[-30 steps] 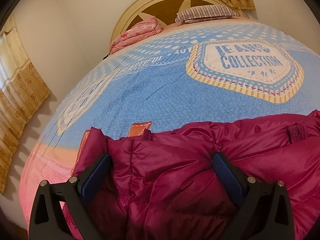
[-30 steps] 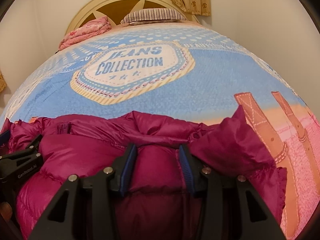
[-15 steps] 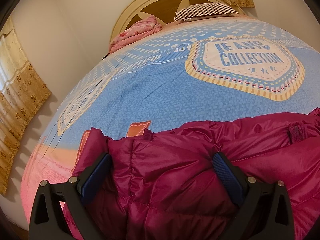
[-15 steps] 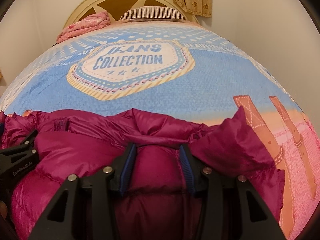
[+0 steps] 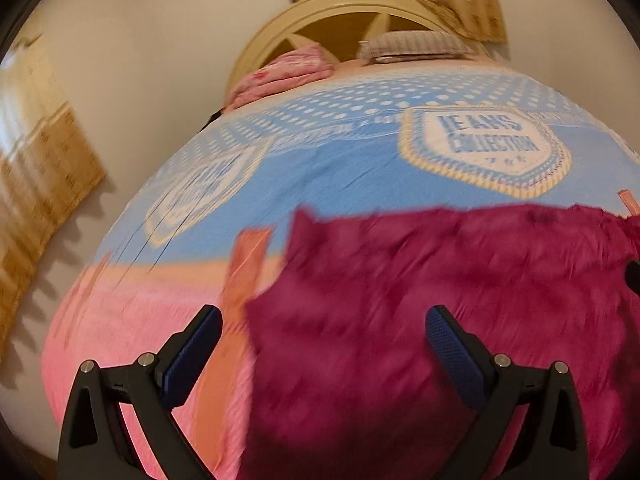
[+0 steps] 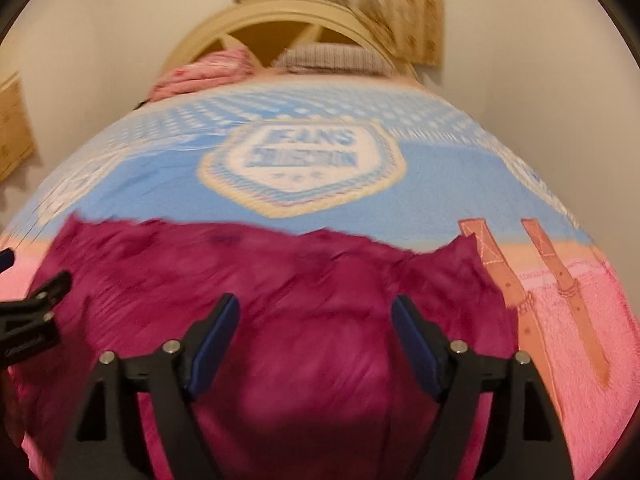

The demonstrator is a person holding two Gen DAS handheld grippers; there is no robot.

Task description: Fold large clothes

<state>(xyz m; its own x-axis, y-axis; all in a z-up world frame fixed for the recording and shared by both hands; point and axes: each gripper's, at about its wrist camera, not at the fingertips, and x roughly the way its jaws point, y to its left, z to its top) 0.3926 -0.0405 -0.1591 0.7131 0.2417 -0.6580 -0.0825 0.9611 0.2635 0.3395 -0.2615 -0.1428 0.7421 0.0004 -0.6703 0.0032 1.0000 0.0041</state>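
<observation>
A magenta puffer jacket [image 5: 420, 312] lies on the near part of the bed and also shows in the right wrist view [image 6: 304, 300]. Both now views are motion-blurred. My left gripper [image 5: 324, 332] is open above the jacket's left part and holds nothing. My right gripper [image 6: 316, 320] is open above the jacket's right part and holds nothing. The left gripper [image 6: 28, 320] shows at the left edge of the right wrist view.
The bed has a blue and pink "Jeans Collection" cover [image 5: 320, 168]. A striped pillow [image 5: 412, 46] and a folded pink blanket [image 5: 284, 72] lie by the cream headboard [image 6: 280, 16]. Curtains [image 5: 36, 168] hang left of the bed.
My right gripper was shut on a jacket fold and has opened and let go. Both grippers have risen and pulled back from the jacket, which now lies flatter.
</observation>
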